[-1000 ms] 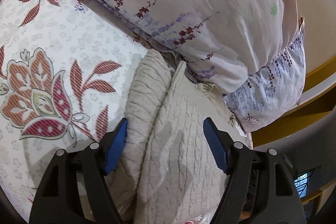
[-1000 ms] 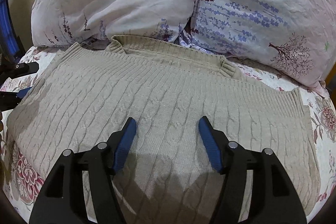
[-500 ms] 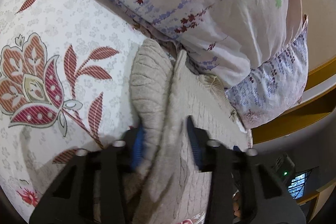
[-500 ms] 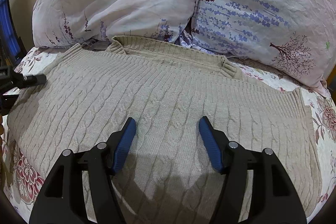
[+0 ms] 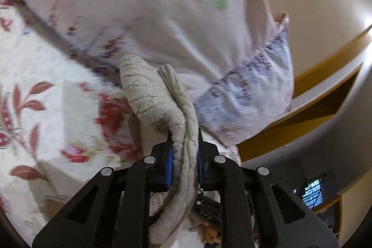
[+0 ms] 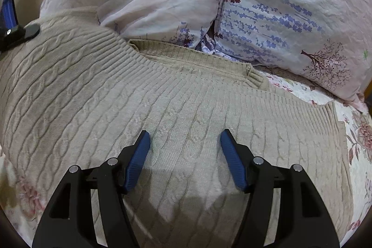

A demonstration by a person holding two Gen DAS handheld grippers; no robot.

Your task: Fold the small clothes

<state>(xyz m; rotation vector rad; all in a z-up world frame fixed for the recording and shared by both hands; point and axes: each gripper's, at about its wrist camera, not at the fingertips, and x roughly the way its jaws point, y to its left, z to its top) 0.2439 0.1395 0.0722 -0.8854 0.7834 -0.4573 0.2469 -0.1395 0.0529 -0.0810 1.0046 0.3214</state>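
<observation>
Sweater, beige cable-knit, spread on the floral bedspread just in front of the pillows, its left edge lifted. Left gripper is clamped on a bunched fold of that edge, raised beside the nearest pillow; right gripper hovers over the garment's middle, jaws wide, holding nothing. Likely risks: the thick bunch slipping from the narrow pinch; the whole sweater dragging instead of folding, since nothing pins its middle; the lifted edge catching on the pillows.
</observation>
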